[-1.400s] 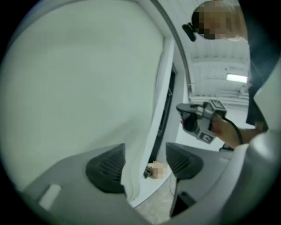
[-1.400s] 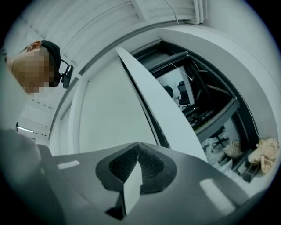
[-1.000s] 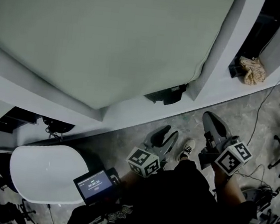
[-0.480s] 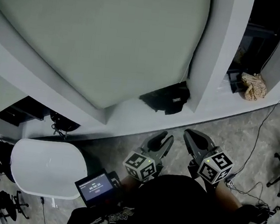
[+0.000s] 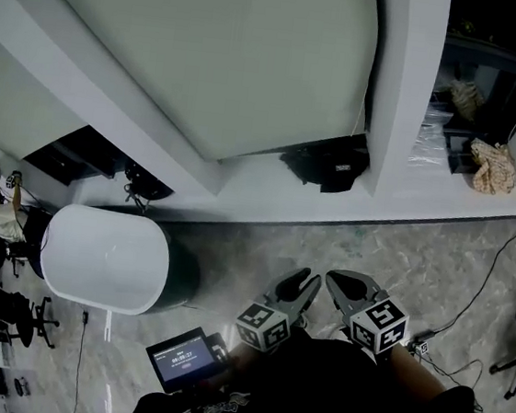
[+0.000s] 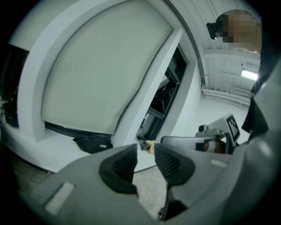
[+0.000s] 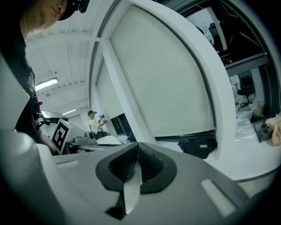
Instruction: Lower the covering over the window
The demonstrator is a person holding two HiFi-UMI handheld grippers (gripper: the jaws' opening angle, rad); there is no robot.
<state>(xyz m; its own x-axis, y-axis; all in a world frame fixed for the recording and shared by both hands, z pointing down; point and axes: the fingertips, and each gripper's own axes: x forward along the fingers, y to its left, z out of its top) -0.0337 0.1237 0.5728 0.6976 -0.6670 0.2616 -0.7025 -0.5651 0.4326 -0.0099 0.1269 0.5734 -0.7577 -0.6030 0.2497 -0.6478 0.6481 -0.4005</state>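
The blind (image 5: 220, 49) hangs over the window, its bottom edge just above the sill (image 5: 269, 193), with only a dark strip beneath, so the lowering looks all but finished. Its pull cord (image 5: 360, 118) runs down the blind's right edge towards a black bag (image 5: 329, 167) on the sill. Both grippers are low over the floor, well apart from the window. The left gripper (image 5: 303, 285) has just been closing partway, with nothing between its jaws. The right gripper (image 5: 335, 280) is clenched on nothing. Any last draw should take the cord squarely, above the bag, and pull straight down.
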